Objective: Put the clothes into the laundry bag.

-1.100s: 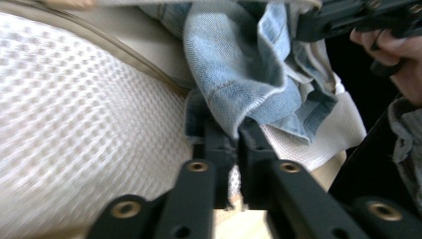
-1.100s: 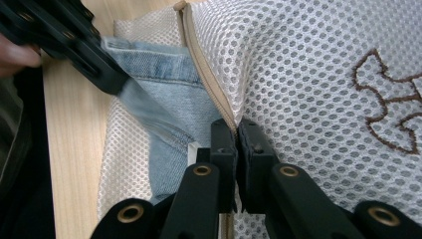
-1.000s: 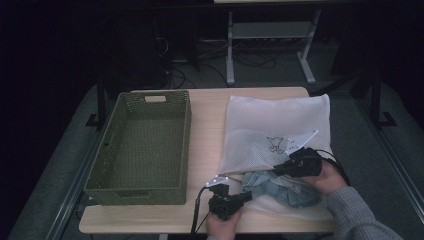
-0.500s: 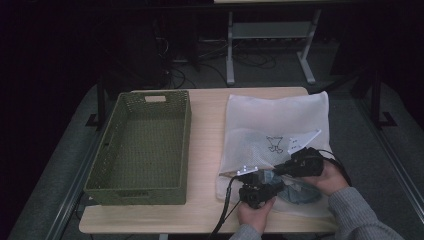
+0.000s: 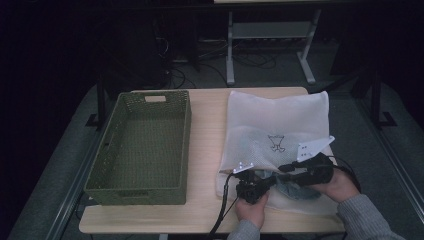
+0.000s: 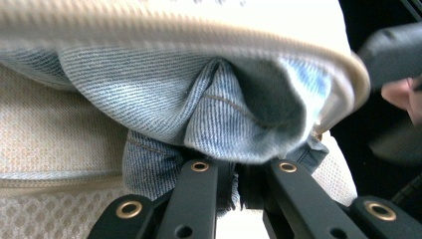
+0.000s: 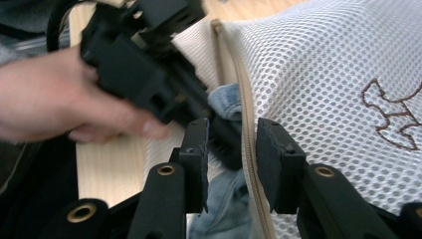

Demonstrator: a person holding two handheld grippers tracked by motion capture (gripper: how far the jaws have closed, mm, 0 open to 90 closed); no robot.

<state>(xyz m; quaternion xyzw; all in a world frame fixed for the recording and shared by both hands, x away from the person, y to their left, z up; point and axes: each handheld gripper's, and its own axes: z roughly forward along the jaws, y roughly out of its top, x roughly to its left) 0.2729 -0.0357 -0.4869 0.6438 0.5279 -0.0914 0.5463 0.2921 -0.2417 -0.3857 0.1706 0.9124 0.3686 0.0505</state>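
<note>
Since the earlier frame: left claw (image 5: 261,183) shifted rightward along the near worktop (image 5: 205,150) edge, now at the mouth of the white mesh bag (image 5: 280,117) and close to the right claw (image 5: 284,170); denim garment (image 5: 292,189) less exposed than before, now largely under the bag's near edge.

Left claw: closed on a fold of the denim garment (image 6: 219,114), fabric bunched between and just ahead of the jaws, as seen in the left gripper view. Bag's zip edge (image 6: 199,35) arched directly above the cloth; mesh (image 6: 50,144) also beneath and to the side of it. Part of the other hand visible at the far right of that view.

Right claw (image 7: 231,149): jaws set either side of the bag's beige zip edge (image 7: 247,144), narrow gap between the pads; contact with the zip not confirmed, so actual grip cannot be told. Denim (image 7: 226,102) showing just beyond and below the jaws, at the bag opening. Left claw (image 7: 149,74) and its hand (image 7: 59,99) directly ahead, touching or nearly touching the denim.

Garment location: at the bag's near opening, between the two claws, partly inside, partly spilling out.

Green woven basket (image 5: 145,145): well to the left of the left claw, apart from the bag, resting on the worktop.
</note>
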